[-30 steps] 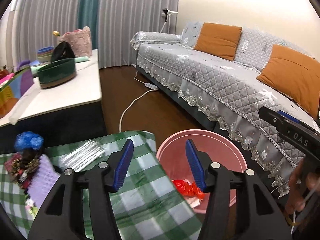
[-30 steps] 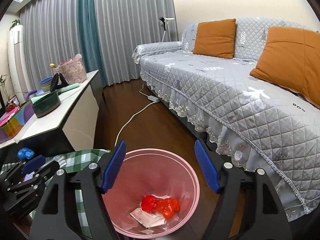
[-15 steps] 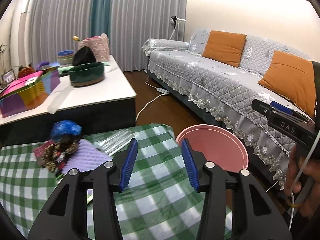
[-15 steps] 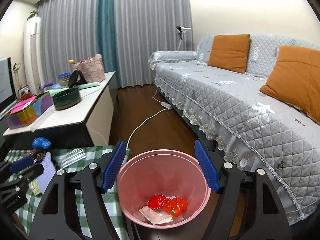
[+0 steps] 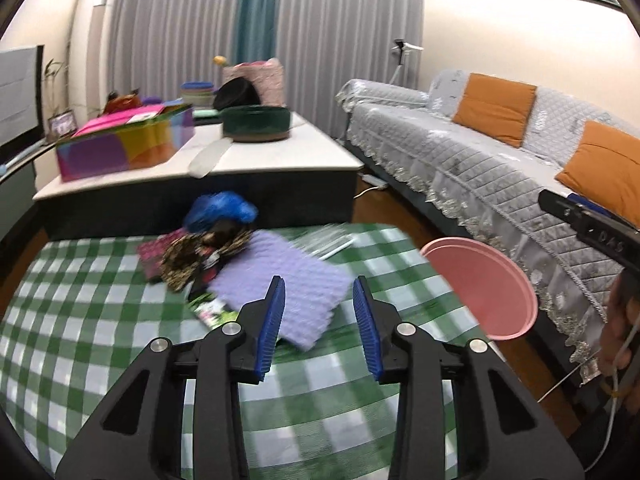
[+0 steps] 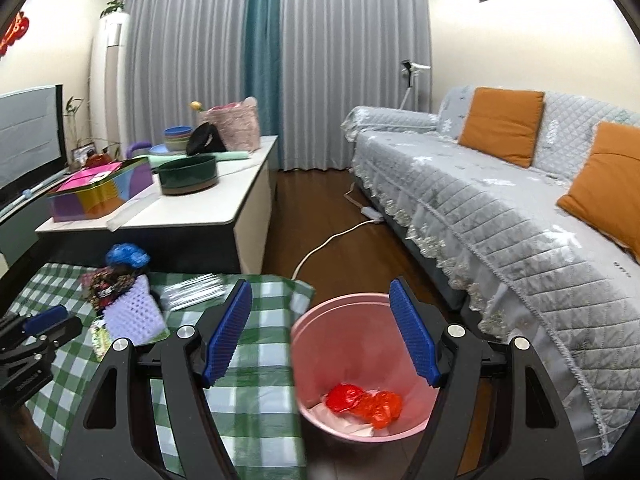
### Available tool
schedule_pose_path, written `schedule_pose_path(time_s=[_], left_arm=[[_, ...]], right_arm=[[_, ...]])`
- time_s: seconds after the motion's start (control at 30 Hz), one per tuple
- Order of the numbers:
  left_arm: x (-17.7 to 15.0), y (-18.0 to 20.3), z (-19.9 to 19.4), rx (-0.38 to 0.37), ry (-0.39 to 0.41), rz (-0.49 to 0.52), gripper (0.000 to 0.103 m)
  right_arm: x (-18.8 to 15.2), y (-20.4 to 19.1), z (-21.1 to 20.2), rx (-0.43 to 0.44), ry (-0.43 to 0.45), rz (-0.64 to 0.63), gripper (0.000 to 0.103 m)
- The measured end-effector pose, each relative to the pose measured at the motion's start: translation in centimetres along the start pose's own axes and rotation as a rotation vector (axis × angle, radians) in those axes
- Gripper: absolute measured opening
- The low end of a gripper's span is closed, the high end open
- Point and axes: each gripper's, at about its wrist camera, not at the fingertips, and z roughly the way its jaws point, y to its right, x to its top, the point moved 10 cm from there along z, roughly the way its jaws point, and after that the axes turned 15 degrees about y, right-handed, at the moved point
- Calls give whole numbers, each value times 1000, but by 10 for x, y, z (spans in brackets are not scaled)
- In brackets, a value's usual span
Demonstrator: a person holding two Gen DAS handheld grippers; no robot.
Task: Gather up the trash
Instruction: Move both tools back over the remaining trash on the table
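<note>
Bin [image 6: 416,428]: I see red wrapper [image 6: 364,400] and paper inside.
Left gripper [image 5: 319,320]: spread, empty, over table edge.
Right gripper [image 6: 322,334]: spread, empty, above bin.

We see a green-and-white checked cloth [image 5: 100,320] over the tabletop. On it, at 12 o'clock from our left tongs [image 5: 319,322] with their blue ribbed pads, lies a lilac bumpy mat [image 5: 288,280]; at 11 o'clock sit a crumpled blue bag [image 5: 220,208] and a brown-and-black mottled bundle [image 5: 196,256]. At 2 o'clock stands a pink bin [image 5: 480,280]. Between our right tongs [image 6: 322,330], also blue-padded over black arms, the bin [image 6: 320,332] holds red crinkled wrappers [image 6: 364,402] on white paper [image 6: 344,420].
</note>
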Motion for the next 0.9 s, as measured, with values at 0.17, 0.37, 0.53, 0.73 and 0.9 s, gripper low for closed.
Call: schedule_pose_path(time_s=[0.17, 0.37, 0.53, 0.73, 0.9], left_arm=[[-11, -30, 5, 52, -21, -23, 34], [-17, -64, 8, 110, -30, -60, 34], [-16, -85, 11, 148, -25, -70, 34], [-11, -101, 22, 171, -12, -61, 34], [-9, -114, 30, 193, -10, -89, 34]], right_arm=[[-5, -23, 10, 54, -25, 33, 68], [-10, -55, 21, 117, -45, 55, 67], [-17, -81, 34, 175, -64, 66, 66], [-27, -107, 52, 221, -99, 90, 66], [-35, -124, 62, 252, -117, 81, 66]])
